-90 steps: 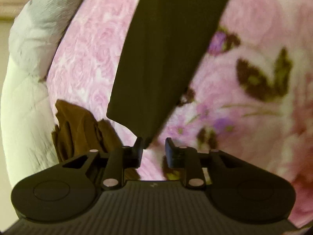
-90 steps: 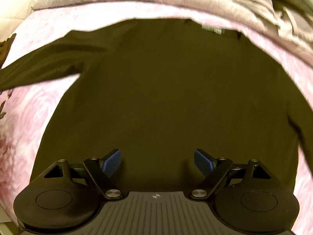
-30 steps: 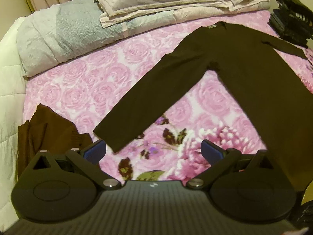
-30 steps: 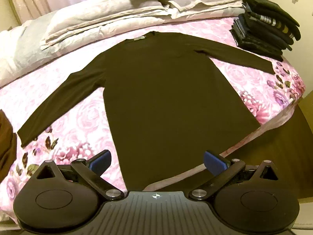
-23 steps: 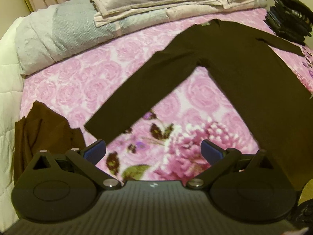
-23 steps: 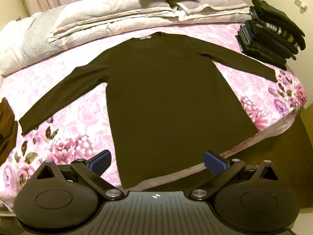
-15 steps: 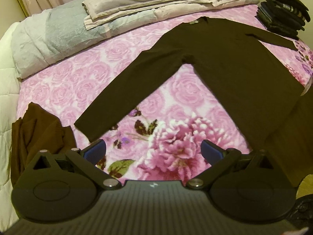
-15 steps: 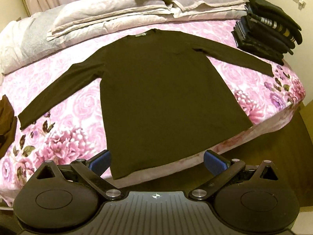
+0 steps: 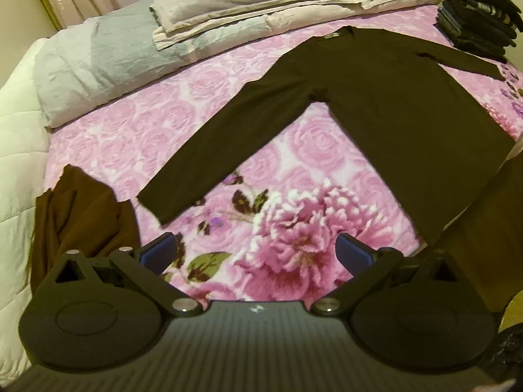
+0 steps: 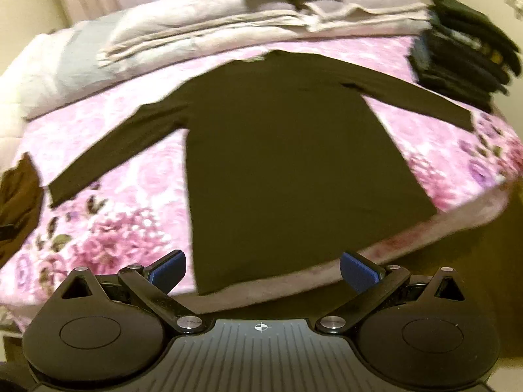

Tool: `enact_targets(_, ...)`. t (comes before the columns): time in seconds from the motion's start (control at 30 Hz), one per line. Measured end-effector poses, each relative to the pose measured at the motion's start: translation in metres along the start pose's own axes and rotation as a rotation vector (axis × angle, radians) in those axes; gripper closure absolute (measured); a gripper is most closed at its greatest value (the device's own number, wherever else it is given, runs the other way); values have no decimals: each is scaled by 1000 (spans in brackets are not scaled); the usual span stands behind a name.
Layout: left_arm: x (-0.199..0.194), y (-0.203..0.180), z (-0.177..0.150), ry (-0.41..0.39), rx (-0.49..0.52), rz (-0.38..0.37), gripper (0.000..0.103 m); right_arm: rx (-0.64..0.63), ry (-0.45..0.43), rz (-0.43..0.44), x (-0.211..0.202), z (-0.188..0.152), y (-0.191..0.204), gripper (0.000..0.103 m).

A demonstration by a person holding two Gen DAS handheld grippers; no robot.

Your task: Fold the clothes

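Dark brown long-sleeved top point(image 10: 294, 163) lies flat, sleeves spread, on the pink floral bedspread point(image 9: 294, 245), hem at the bed's near edge. A crumpled brown garment point(image 9: 81, 215) sits beside its left cuff; a stack of folded dark clothes point(image 10: 464, 55) sits by the right sleeve, folded bedding point(image 9: 245, 9) beyond the collar. The collar label is unreadable. Left hand-held gripper point(image 9: 258, 254) and right hand-held gripper point(image 10: 263, 272) both gape wide, holding nothing.

sweater point(image 10: 294, 163) lying flat mid-bed, sleeves spreading L & R, hem at front edge | bedspread point(image 9: 137, 137) lying under it | crumpled garment point(image 9: 81, 215) sitting L, just beside L cuff | clothes stack point(image 10: 464, 55) sitting far R, behind R sleeve | folded bedding point(image 9: 261, 6) lying behind collar
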State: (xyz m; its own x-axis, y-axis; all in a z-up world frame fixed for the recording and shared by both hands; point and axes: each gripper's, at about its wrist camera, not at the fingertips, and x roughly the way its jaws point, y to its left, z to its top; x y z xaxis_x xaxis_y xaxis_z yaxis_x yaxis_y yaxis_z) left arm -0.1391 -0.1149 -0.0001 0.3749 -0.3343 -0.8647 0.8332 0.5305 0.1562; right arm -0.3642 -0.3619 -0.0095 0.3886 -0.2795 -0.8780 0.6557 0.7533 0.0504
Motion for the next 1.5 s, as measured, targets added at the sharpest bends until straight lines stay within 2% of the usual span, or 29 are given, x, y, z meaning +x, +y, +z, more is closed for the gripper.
enact_targets(0.13,-8,18,-15,2,-36,42,1,-156,-24,90,16,9,39,0)
enact_targets(0.23,-13,47,-27,-1,-76,71,1,-280,-45,157,29,17,73,0)
enact_targets(0.43,14,108,-39,-1,-91,123,1,-623,-137,261,71,34,192,2)
enact_targets(0.47,23,117,-40,1,-92,121,1,-668,-143,277,81,35,211,6)
enact_targets(0.5,32,126,-40,2,-93,119,1,-717,-150,293,93,37,232,17)
enact_targets(0.53,42,136,-40,4,-94,117,1,-763,-155,299,106,38,250,22)
enact_targets(0.67,82,167,-36,27,-92,111,1,-936,-191,323,169,35,320,23)
enact_targets(0.7,91,175,-36,33,-102,106,1,-978,-203,334,187,32,336,28)
enact_targets(0.73,101,183,-36,40,-115,101,1,-1019,-213,344,206,30,353,38)
enact_targets(0.77,109,189,-38,47,-128,98,1,-1063,-221,346,224,26,368,41)
enact_targets(0.87,134,209,-45,67,-165,89,1,-1194,-241,342,276,15,410,42)
enact_targets(1.0,162,227,-58,117,-225,77,1,-1320,-222,315,324,8,441,42)
enact_targets(1.03,165,231,-61,126,-231,78,1,-1351,-216,308,335,7,448,44)
enact_targets(1.07,167,234,-63,134,-238,78,2,-1381,-210,300,346,5,456,50)
enact_targets(1.13,171,240,-66,148,-253,78,2,-1407,-209,306,356,6,461,79)
enact_targets(1.17,172,242,-67,153,-261,80,2,-1407,-206,314,357,8,462,87)
enact_targets(1.2,172,244,-68,157,-268,82,1,-1403,-201,324,358,11,463,100)
enact_targets(1.3,174,242,-60,160,-266,82,2,-1331,-217,351,350,30,460,100)
enact_targets(1.37,174,239,-52,158,-260,80,2,-1238,-236,378,338,54,454,100)
enact_targets(1.5,181,212,-18,125,-208,38,2,-938,-305,422,304,132,414,100)
